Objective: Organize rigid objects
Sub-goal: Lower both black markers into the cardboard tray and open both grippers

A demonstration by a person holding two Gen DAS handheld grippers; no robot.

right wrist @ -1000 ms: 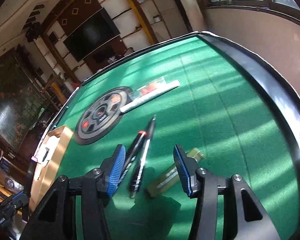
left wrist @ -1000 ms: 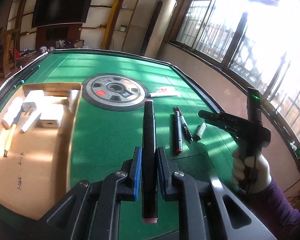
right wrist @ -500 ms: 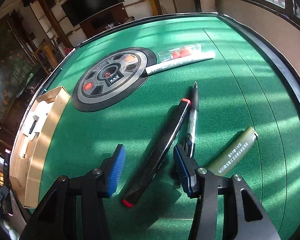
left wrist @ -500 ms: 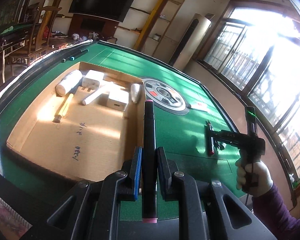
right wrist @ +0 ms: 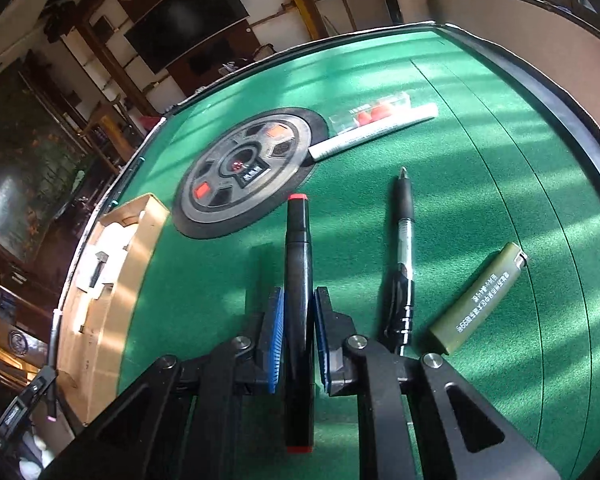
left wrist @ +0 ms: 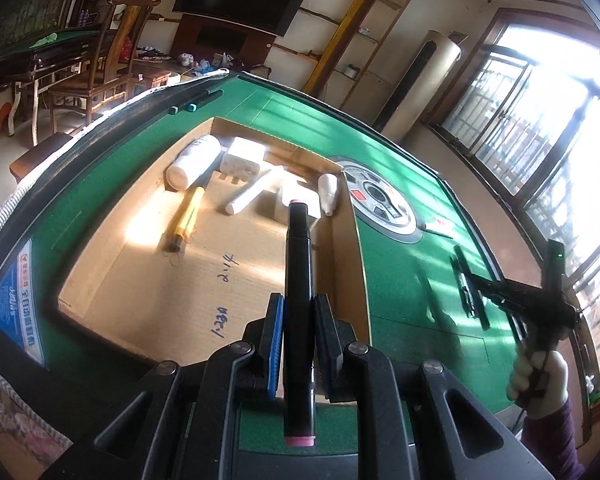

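My right hand-held gripper (right wrist: 296, 336) has just closed on the red-capped marker (right wrist: 298, 264) lying on the green worktop (right wrist: 480, 208); my left hand-held gripper (left wrist: 296, 344) clamps the pink-capped marker (left wrist: 298, 280), now above the cardboard tray (left wrist: 188, 280), ready for release.

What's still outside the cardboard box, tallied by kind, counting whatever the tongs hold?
Markers: 4 (pink-capped marker in left tongs; red-capped marker in right tongs, just closed on it; green-capped marker, teal-capped marker at far rim)
Ballpoint pen: 1
Lighter: 1
White tube: 1
Clear case: 1
Total: 8
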